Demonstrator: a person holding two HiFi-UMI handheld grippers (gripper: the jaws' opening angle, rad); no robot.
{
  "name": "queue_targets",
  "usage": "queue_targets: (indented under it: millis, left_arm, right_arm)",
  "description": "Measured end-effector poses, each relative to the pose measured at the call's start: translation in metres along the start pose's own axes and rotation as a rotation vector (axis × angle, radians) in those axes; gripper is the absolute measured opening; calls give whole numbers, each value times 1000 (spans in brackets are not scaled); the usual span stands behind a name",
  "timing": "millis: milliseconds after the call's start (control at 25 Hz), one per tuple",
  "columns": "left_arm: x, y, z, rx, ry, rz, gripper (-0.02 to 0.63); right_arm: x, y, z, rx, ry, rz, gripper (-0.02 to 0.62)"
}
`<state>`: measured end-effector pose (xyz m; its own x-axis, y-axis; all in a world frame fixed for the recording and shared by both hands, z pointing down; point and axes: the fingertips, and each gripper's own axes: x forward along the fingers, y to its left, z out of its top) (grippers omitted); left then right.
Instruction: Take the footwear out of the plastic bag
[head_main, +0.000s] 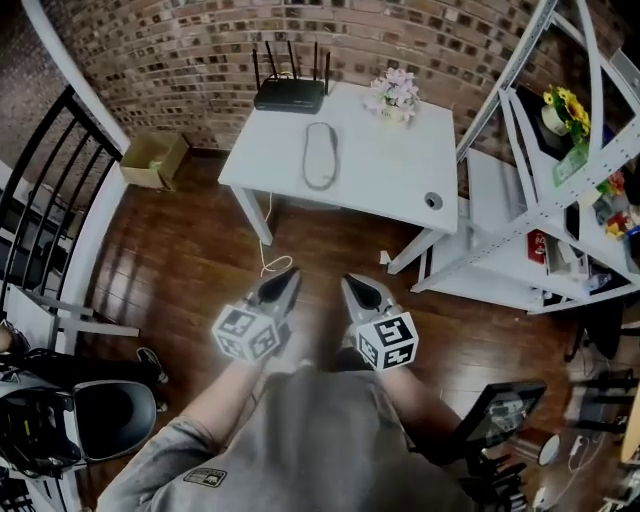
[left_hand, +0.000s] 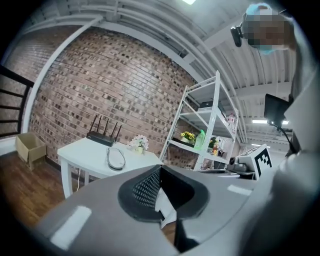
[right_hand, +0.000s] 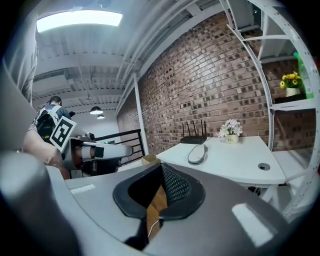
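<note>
A flat, pale oval item with a grey outline (head_main: 320, 155) lies in the middle of the white table (head_main: 400, 190). It looks like the bagged footwear, but the plastic is too small to make out. It also shows in the left gripper view as the oval item (left_hand: 116, 159), and in the right gripper view as the oval item (right_hand: 198, 154). My left gripper (head_main: 290, 273) and right gripper (head_main: 350, 283) are held side by side over the wooden floor, well short of the table. Both point toward it. Each is shut with nothing between its jaws, as the left gripper (left_hand: 159, 167) and right gripper (right_hand: 161, 166) show close up.
A black router (head_main: 290, 95) and a small pot of flowers (head_main: 393, 95) stand at the table's back edge. A white shelf rack (head_main: 560, 200) stands to the right. To the left are a cardboard box (head_main: 153, 160) and a black railing (head_main: 40, 200). A chair (head_main: 100, 420) is at the lower left.
</note>
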<state>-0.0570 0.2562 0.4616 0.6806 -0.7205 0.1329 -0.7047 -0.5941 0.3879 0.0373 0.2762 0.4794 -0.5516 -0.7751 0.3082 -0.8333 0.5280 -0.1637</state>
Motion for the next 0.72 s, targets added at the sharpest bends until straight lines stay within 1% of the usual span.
queue_targets:
  millis: [160,400,560,720]
  left_arm:
    - [33,27,6,5,19,17,2]
    - [98,66,3,6,82,87,2]
    - [131,78,1,14,110,127,2]
    - [149,89,-11,-3,148,169,2]
  right_arm:
    - [36,-29,12,0,4,14,12]
    - [93,-93,27,1,30,70,12]
    - [119,-129,38,-14,51,110,12]
    - [139,-153,47,-37,63,136,12]
